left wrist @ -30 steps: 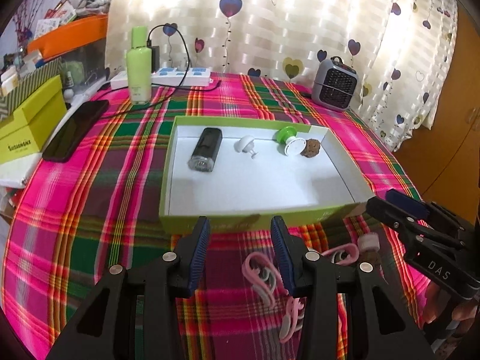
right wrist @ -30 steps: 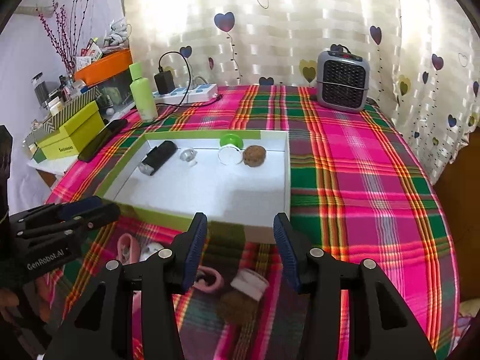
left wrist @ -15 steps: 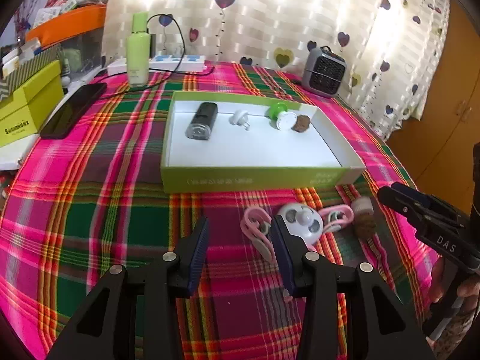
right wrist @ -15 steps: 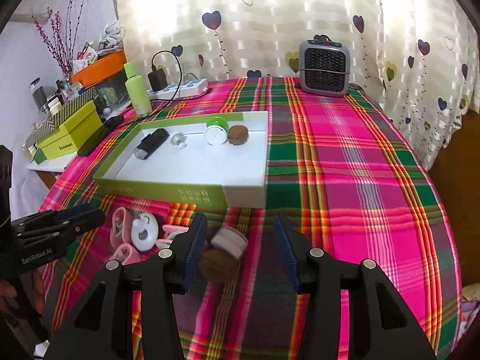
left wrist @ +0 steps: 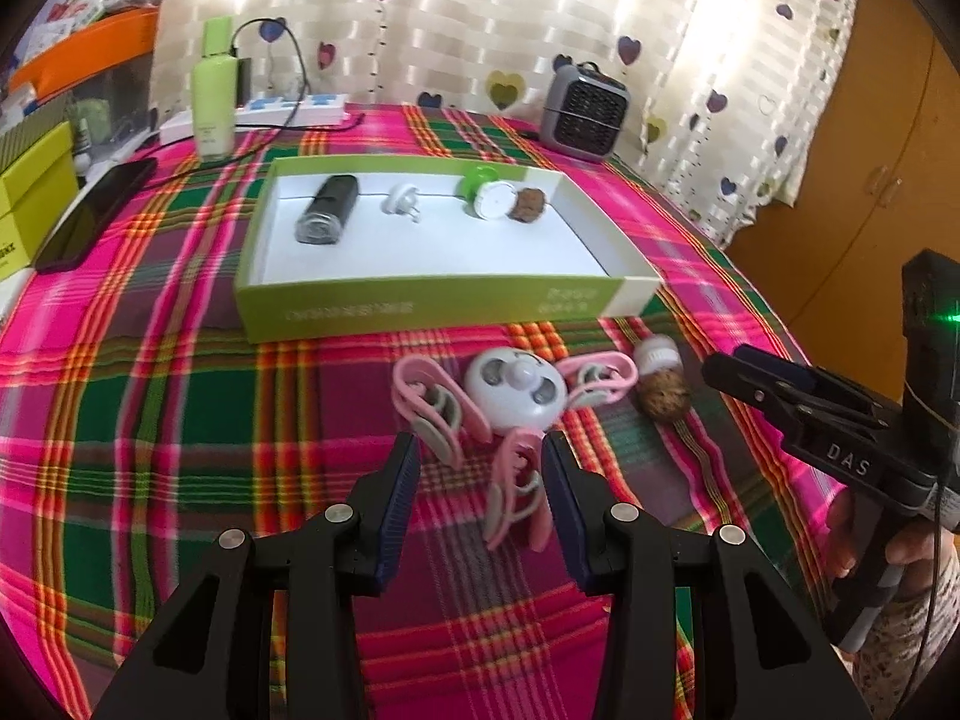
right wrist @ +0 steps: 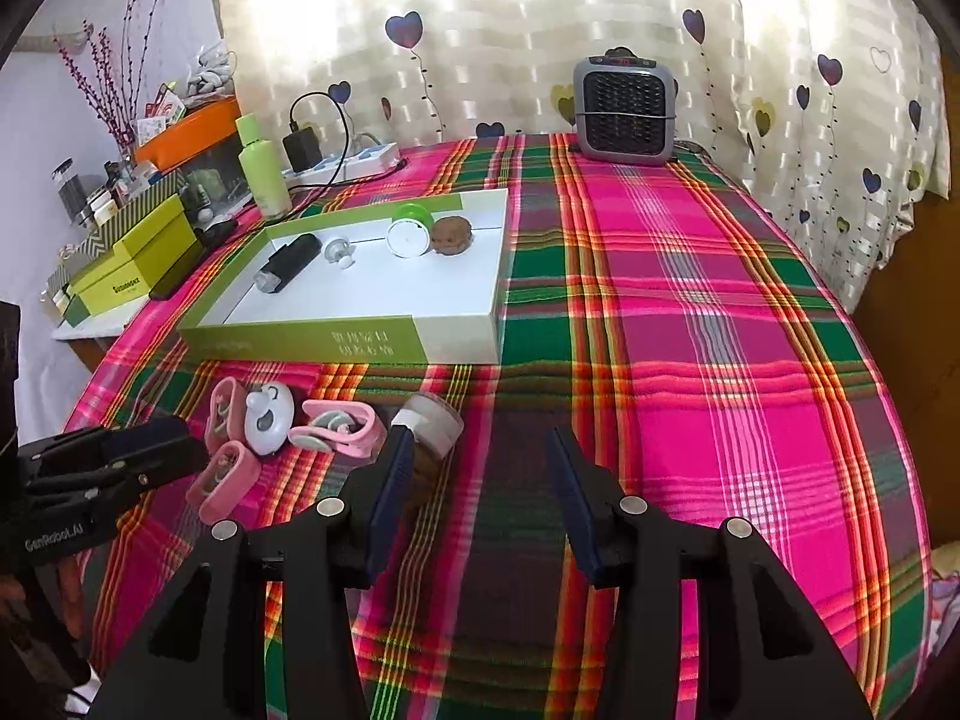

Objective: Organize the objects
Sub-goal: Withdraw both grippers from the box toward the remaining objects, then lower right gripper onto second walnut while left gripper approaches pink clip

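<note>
A green-and-white box [left wrist: 420,300] [right wrist: 336,339] holds a black cylinder [left wrist: 327,216], a small white knob [left wrist: 402,202], a green-and-white cap [left wrist: 489,195] and a brown ball [left wrist: 528,204]. In front of it lie pink clips [left wrist: 426,402] [right wrist: 339,429], a round white gadget [left wrist: 516,396] [right wrist: 270,417] and a brown brush with a white cap [left wrist: 660,387] [right wrist: 429,420]. My left gripper [left wrist: 480,480] is open, just behind a pink clip [left wrist: 516,498]. My right gripper [right wrist: 477,480] is open, its left finger beside the brush.
A plaid cloth covers the table [right wrist: 660,330]. At the back stand a grey heater [right wrist: 624,111], a green bottle [left wrist: 213,96] and a power strip [left wrist: 294,111]. A black phone [left wrist: 96,222] and yellow-green boxes [right wrist: 144,264] lie at the left.
Both grippers have drawn back from the box towards me. The loose clips, white gadget and brush, which were half hidden under the fingers, now show ahead of them.
</note>
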